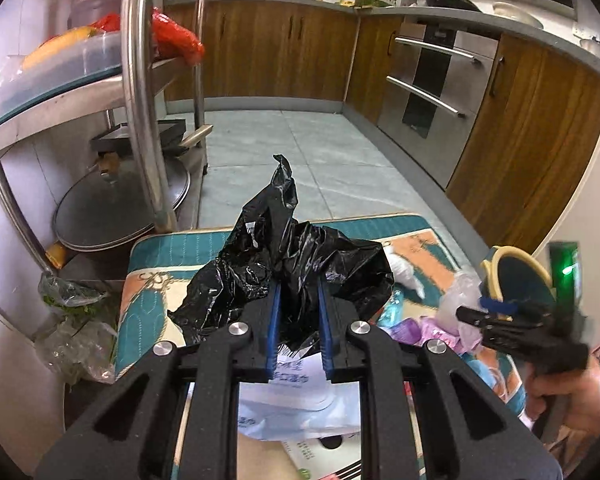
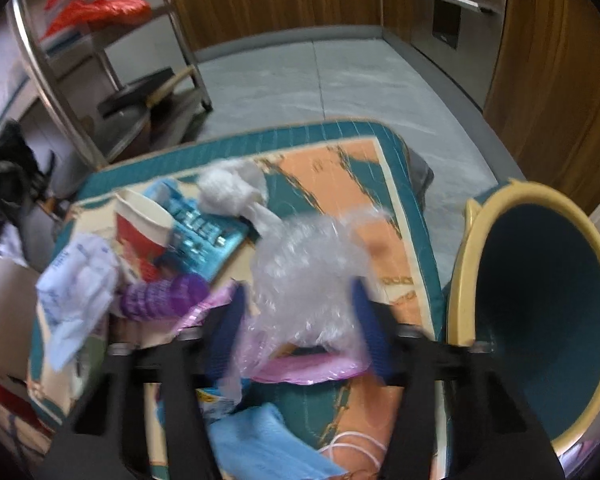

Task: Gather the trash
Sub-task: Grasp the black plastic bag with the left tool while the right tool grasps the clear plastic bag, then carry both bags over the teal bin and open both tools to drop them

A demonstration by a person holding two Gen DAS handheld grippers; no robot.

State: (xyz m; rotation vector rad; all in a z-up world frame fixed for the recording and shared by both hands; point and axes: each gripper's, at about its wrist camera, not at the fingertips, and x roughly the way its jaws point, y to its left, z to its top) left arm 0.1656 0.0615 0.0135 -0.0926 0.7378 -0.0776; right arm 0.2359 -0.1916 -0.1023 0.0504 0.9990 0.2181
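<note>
Gripping, left wrist view: left gripper (image 1: 298, 308), jaws narrow, clamped on a crumpled black trash bag (image 1: 288, 264) raised over the near-left part of the patterned mat (image 1: 160, 264); right gripper (image 1: 474, 316) at the mat's right edge, by the bin (image 1: 516, 276)

Right wrist view: right gripper (image 2: 300, 320), jaws wide, either side of clear crumpled plastic (image 2: 308, 264), grip not discernible; paper cup (image 2: 142, 232), purple wrapper (image 2: 160, 296), white tissue (image 2: 228, 188) toward the mat's left edge; yellow-rimmed bin (image 2: 464, 280) just off its right edge

Grey tiled floor (image 1: 300, 152), wooden cabinets (image 1: 268, 52), steel shelving rack (image 1: 140, 80).
</note>
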